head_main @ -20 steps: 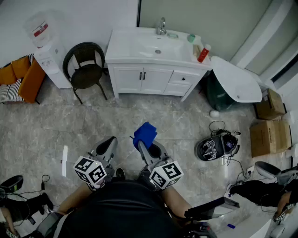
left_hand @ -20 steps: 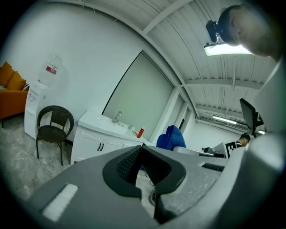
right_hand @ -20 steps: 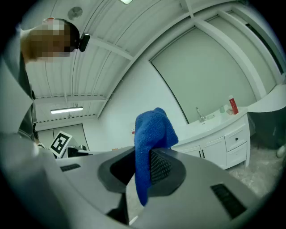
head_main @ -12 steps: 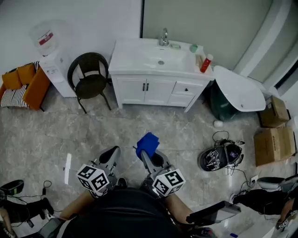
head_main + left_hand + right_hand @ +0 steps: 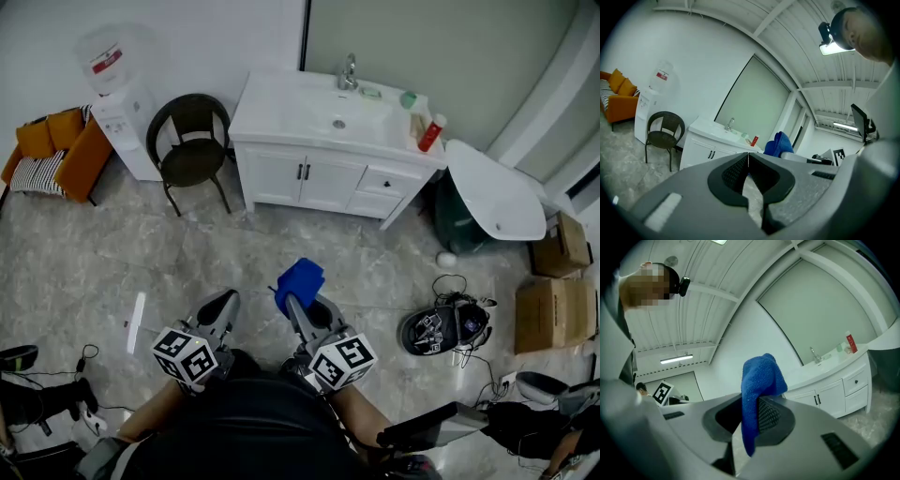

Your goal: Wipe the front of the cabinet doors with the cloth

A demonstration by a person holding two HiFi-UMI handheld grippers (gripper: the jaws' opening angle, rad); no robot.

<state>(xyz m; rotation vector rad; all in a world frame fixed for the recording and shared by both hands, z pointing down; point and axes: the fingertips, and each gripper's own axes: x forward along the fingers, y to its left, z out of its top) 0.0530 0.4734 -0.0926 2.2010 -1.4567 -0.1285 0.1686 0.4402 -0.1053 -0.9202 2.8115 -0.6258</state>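
A white vanity cabinet [image 5: 323,178] with two doors and dark handles stands against the far wall, a sink set in its top. My right gripper [image 5: 296,298] is shut on a blue cloth [image 5: 299,280], which bunches up above the jaws [image 5: 759,380]. My left gripper [image 5: 223,306] is shut with nothing in it; its jaws meet at the tips in the left gripper view [image 5: 748,159]. Both grippers are held low near my body, well short of the cabinet doors [image 5: 704,150]. The cabinet doors [image 5: 824,397] show small and distant in the right gripper view.
A dark wicker chair [image 5: 192,148] stands left of the cabinet, with a water dispenser [image 5: 122,94] and an orange sofa [image 5: 58,155] further left. A white bathtub-like basin [image 5: 495,202], a helmet [image 5: 442,326] with cables and cardboard boxes [image 5: 553,314] lie to the right. A red bottle [image 5: 431,133] stands on the vanity top.
The whole scene has slid down and rightward in the head view, so the cabinet sits a little nearer. Both grippers keep their pose and the cloth stays clamped.
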